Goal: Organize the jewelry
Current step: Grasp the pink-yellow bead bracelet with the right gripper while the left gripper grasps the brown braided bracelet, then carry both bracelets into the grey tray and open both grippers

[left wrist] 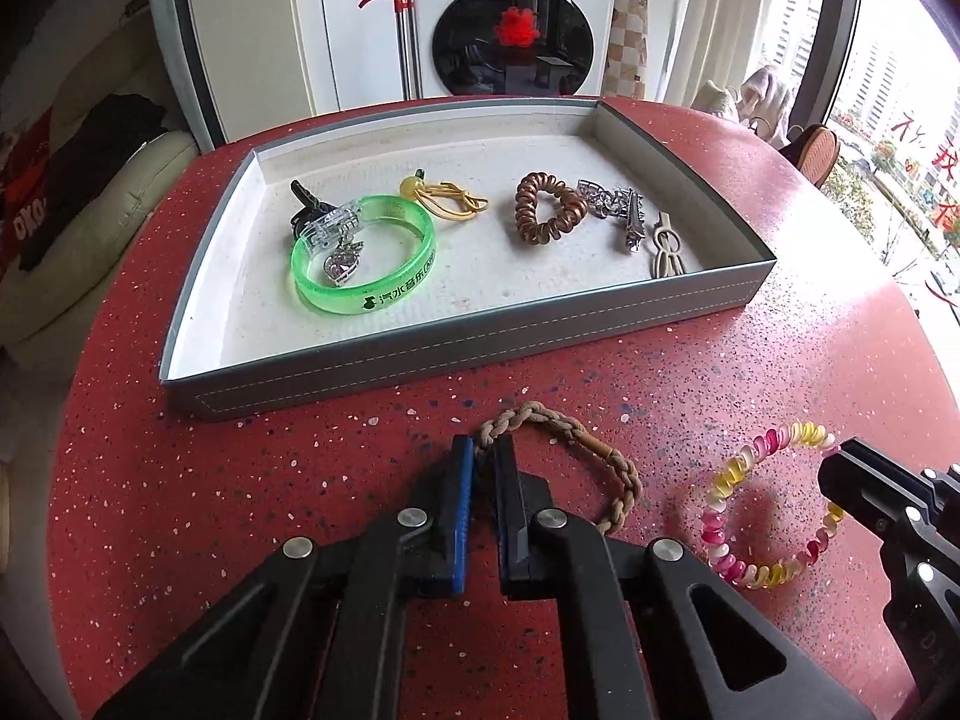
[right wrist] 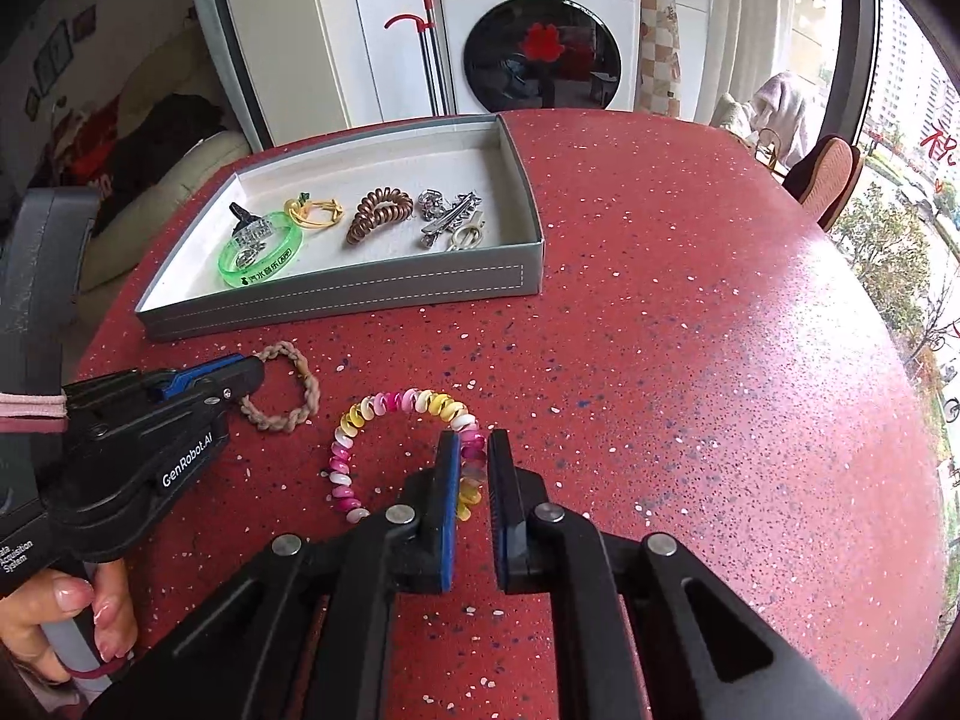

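The left tool (left wrist: 485, 450) was clamped on the rope bracelet (left wrist: 576, 462) and the right tool (right wrist: 474, 450) on the pink hair tie (right wrist: 396, 414), with the tray (left wrist: 480, 336) straight ahead of both.

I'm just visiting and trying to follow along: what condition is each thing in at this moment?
Left tongs: closed on the braided bracelet.
Braided bracelet: on the table, pinched at one side.
Right tongs: closed around the pink-yellow coil band.
Pink-yellow coil band: lying on the table, gripped.
Tray: lidless, holding several pieces.
Green bangle: lying flat in the tray.
Washing machine door: shut.
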Tool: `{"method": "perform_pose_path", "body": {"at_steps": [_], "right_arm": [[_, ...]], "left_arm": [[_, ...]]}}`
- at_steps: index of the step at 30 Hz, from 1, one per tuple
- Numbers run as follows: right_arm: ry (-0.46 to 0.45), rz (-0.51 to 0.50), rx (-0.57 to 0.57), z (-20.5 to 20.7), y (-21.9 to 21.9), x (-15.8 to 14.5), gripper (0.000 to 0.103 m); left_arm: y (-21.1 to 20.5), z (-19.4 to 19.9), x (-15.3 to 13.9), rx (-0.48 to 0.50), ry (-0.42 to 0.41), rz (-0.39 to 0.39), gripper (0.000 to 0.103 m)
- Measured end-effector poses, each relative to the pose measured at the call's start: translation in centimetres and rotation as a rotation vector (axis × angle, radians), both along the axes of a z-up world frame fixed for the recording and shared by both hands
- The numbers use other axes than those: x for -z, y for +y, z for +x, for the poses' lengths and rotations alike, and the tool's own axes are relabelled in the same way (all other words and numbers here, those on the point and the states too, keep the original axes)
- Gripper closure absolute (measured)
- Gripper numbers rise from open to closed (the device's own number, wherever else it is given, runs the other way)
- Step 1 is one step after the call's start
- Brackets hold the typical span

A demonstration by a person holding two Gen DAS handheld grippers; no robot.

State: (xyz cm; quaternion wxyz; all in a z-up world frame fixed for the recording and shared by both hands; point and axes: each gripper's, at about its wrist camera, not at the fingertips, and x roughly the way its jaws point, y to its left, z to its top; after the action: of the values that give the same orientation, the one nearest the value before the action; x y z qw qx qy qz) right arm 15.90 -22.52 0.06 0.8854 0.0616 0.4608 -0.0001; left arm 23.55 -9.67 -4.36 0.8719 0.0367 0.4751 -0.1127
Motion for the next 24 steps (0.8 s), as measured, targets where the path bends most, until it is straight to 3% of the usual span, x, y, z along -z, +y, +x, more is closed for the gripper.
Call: {"method": "perform_pose_path", "body": {"at_steps": [8,24], "right_arm": [[-0.005,0.029,0.003,-0.8,-0.3,-0.3,0.093],[-0.009,0.077,0.012,-2.0,-0.3,-1.2,0.093]], "left_arm": [[2.3,-1.5,-0.1,0.007,0.01,-0.066,0.078],[4.9,-4.0,-3.8,0.075,-0.068,-0.14,0.078]]}}
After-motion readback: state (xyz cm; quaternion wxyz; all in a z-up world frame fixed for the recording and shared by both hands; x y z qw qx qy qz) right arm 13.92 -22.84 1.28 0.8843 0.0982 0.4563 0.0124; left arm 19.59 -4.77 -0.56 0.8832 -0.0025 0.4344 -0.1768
